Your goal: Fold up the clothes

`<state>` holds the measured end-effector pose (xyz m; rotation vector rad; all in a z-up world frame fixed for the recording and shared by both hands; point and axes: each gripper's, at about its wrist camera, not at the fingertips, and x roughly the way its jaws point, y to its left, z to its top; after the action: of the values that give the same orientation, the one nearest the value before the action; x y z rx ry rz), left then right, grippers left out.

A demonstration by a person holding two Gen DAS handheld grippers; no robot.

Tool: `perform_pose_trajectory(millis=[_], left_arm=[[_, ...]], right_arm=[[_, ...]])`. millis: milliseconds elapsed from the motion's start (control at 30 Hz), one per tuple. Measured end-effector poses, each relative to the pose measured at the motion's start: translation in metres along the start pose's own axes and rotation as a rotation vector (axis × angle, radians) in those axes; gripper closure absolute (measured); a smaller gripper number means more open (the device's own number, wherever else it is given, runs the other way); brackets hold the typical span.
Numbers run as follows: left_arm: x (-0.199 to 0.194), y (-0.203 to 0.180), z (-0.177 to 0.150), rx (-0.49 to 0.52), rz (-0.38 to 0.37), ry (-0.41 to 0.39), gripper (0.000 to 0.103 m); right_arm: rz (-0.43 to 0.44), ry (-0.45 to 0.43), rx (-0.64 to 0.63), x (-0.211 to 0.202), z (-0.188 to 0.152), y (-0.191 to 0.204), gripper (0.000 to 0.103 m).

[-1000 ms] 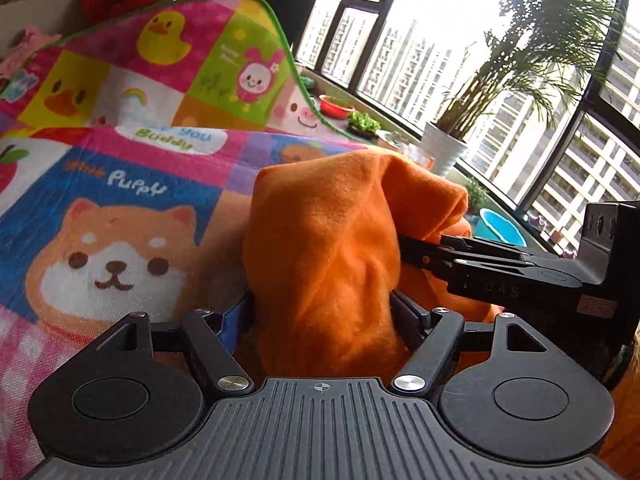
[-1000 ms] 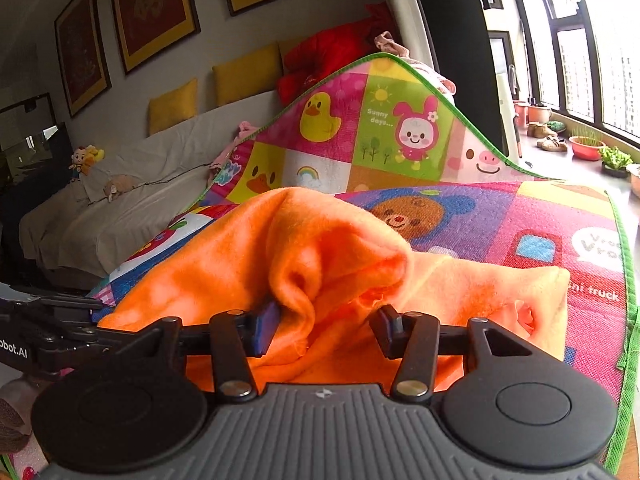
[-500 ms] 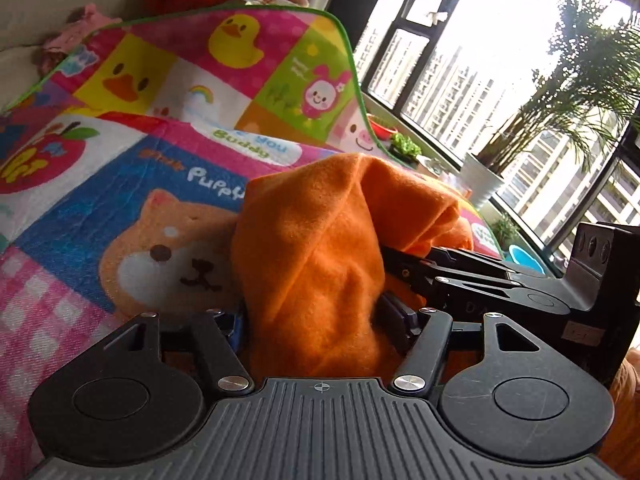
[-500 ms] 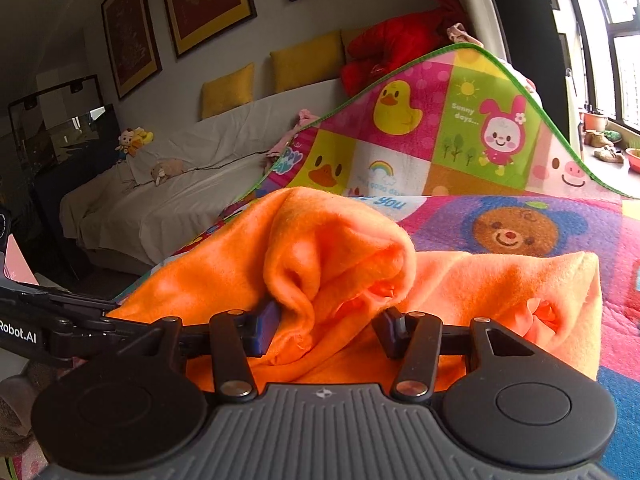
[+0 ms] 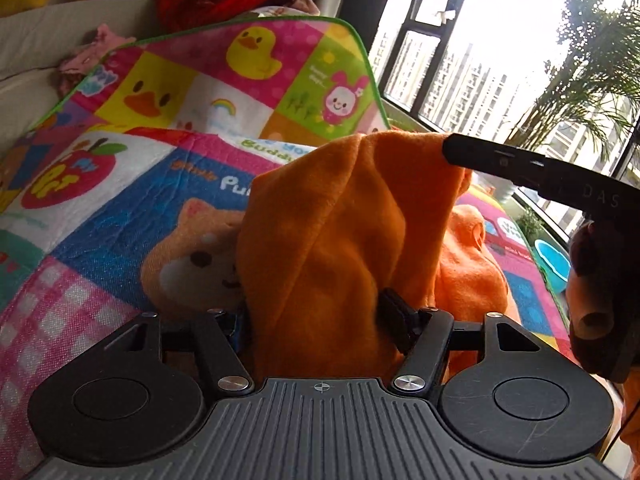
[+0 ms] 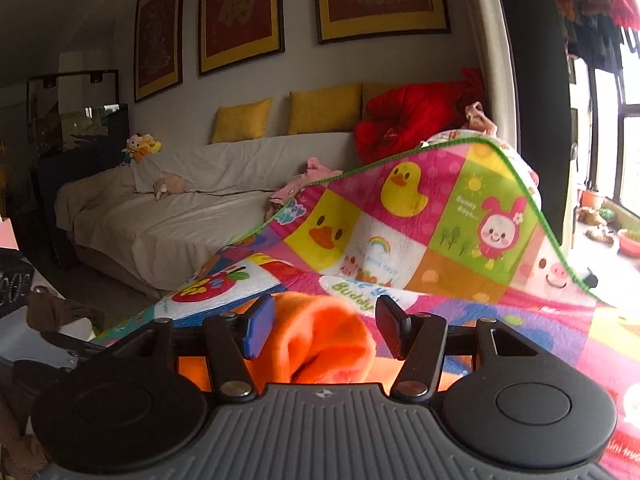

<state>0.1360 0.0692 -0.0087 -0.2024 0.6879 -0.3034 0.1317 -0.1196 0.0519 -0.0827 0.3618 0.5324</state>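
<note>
An orange fleece garment (image 5: 340, 220) stands bunched up on a bright cartoon play mat (image 5: 100, 208). My left gripper (image 5: 314, 308) is shut on a thick fold of it, and the cloth fills the gap between the jaws. The right gripper's finger (image 5: 500, 160) reaches in from the right at the top of the raised cloth. In the right wrist view, the right gripper (image 6: 324, 308) has its jaws opening. A hump of the orange garment (image 6: 320, 340) lies loose between them, with a gap at the right pad.
The mat's far end (image 6: 440, 220) curls up against a sofa under a white cover (image 6: 200, 208) with yellow cushions and a red heap. Tall windows, a potted palm (image 5: 592, 80) and a blue bowl (image 5: 554, 260) stand to the right. A gloved hand (image 5: 592, 280) holds the right gripper.
The right gripper has risen and rolled, its jaws have widened, and the cloth now sits low and loose between them. The left gripper closed in on the bunched fold and shifted slightly.
</note>
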Motion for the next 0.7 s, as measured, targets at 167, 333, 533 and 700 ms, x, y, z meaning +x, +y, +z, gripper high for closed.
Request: perform_pose_trajectory(millis=[167, 333, 533, 700], left_arm=[[-0.006, 0.003, -0.003, 0.004, 0.02, -0.006, 0.033], [-0.009, 0.004, -0.003, 0.014, 0.025, -0.005, 0.032], [0.0, 0.0, -0.004, 0.02, 0.025, 0.006, 0.031], [0.0, -0.003, -0.004, 0.026, 0.037, 0.008, 0.031]], right_arm=[[-0.042, 0.134, -0.014, 0.041, -0.011, 0.001, 0.051], [-0.068, 0.145, -0.008, 0.038, -0.018, -0.007, 0.05], [-0.082, 0.022, -0.12, -0.011, -0.009, 0.002, 0.05], [-0.014, 0.153, 0.047, 0.011, -0.017, -0.003, 0.05]])
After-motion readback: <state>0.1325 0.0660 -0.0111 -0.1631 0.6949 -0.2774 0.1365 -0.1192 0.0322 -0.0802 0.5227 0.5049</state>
